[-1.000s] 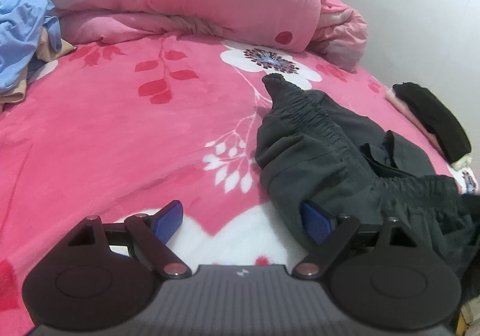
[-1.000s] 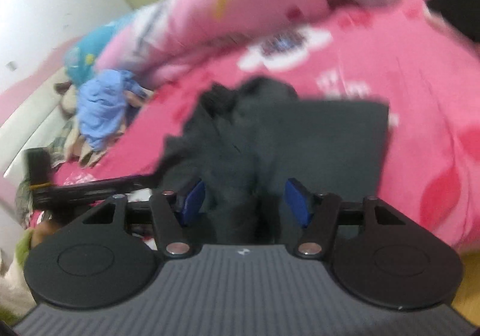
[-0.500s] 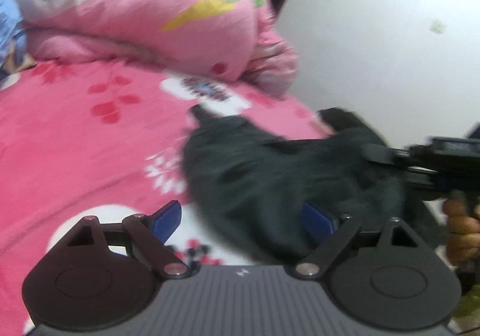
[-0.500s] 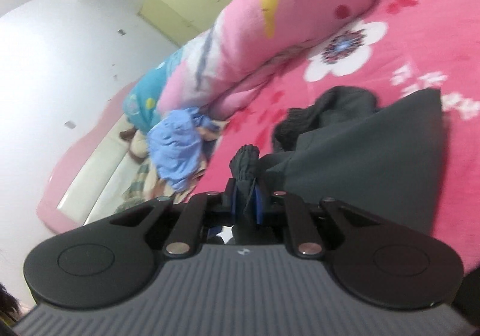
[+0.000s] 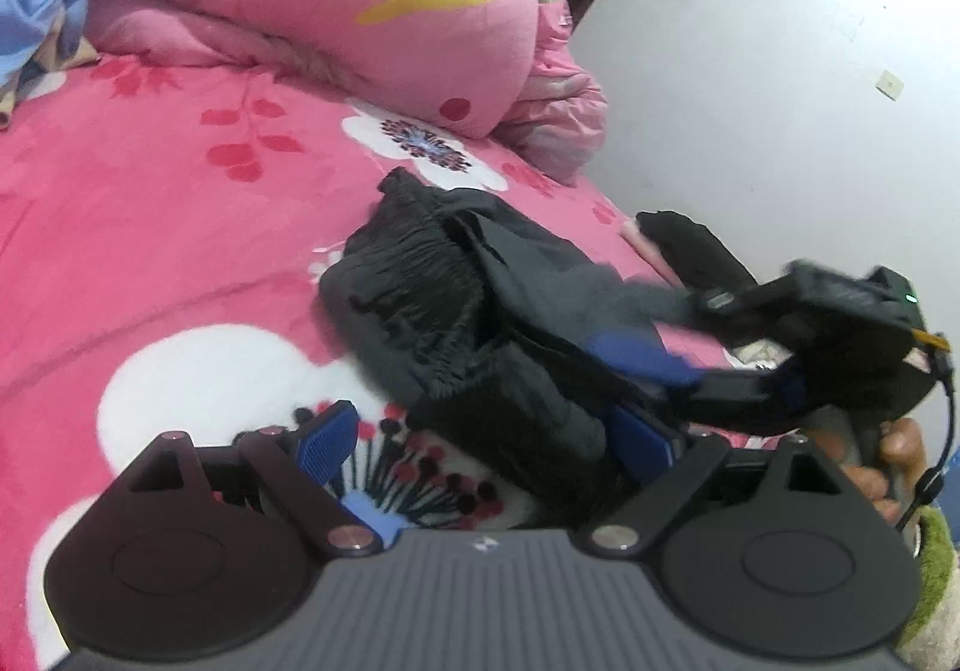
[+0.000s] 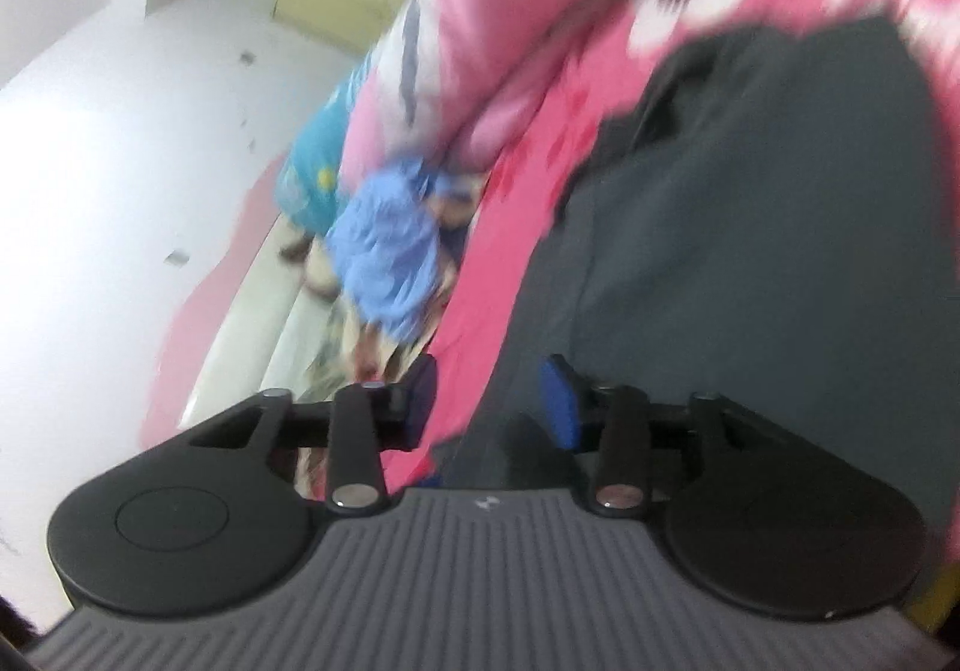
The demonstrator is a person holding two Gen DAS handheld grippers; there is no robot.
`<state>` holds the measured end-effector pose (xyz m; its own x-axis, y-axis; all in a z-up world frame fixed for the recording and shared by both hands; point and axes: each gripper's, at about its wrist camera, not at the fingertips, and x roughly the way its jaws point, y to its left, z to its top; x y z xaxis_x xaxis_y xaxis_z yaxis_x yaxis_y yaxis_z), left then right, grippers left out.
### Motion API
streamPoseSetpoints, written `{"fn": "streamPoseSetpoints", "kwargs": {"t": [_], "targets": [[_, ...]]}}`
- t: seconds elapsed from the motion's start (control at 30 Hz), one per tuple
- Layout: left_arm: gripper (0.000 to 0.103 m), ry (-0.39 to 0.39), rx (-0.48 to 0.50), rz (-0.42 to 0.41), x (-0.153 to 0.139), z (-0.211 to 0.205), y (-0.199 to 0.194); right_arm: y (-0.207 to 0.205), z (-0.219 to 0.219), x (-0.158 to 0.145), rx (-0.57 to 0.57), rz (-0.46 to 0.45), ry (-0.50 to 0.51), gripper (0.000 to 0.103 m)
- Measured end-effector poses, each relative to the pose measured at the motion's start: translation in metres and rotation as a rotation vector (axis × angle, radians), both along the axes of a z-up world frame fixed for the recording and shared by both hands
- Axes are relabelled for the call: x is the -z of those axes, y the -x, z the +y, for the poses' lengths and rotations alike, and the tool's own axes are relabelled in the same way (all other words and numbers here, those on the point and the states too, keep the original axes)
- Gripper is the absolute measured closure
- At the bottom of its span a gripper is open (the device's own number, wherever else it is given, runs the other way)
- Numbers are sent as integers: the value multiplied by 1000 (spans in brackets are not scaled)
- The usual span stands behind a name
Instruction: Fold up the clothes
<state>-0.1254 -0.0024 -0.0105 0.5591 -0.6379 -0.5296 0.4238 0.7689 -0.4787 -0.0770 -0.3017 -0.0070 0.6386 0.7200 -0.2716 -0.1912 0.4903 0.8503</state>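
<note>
Dark grey trousers (image 5: 480, 311) lie bunched on the pink bedspread (image 5: 150, 227), below its white flower, barely folded. My left gripper (image 5: 486, 437) spreads wide at their near edge; my right gripper (image 6: 489, 401) gapes, gripping nothing. Smoothing and folding remain.

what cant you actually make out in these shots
- Right wrist view: motion blur smears the dark garment; its type and folds are unreadable.
- Left wrist view: right tongs are blurred, so any grip is unclear.
- Left wrist view: the left tongs body hides the garment's near edge.
</note>
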Motion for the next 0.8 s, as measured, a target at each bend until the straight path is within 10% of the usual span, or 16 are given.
{"fn": "streamPoseSetpoints", "kwargs": {"t": [0.2, 0.43, 0.57, 0.8], "targets": [[18, 27, -29, 105, 12, 2, -15, 6, 5, -25, 97, -103, 374, 54], [46, 41, -90, 179, 20, 9, -18, -8, 77, -14, -66, -203, 656, 46], [71, 24, -130, 209, 25, 10, -21, -16, 95, -4, -57, -180, 787, 90], [77, 69, -166, 247, 30, 19, -23, 41, 7, -33, 266, -188, 723, 100]]}}
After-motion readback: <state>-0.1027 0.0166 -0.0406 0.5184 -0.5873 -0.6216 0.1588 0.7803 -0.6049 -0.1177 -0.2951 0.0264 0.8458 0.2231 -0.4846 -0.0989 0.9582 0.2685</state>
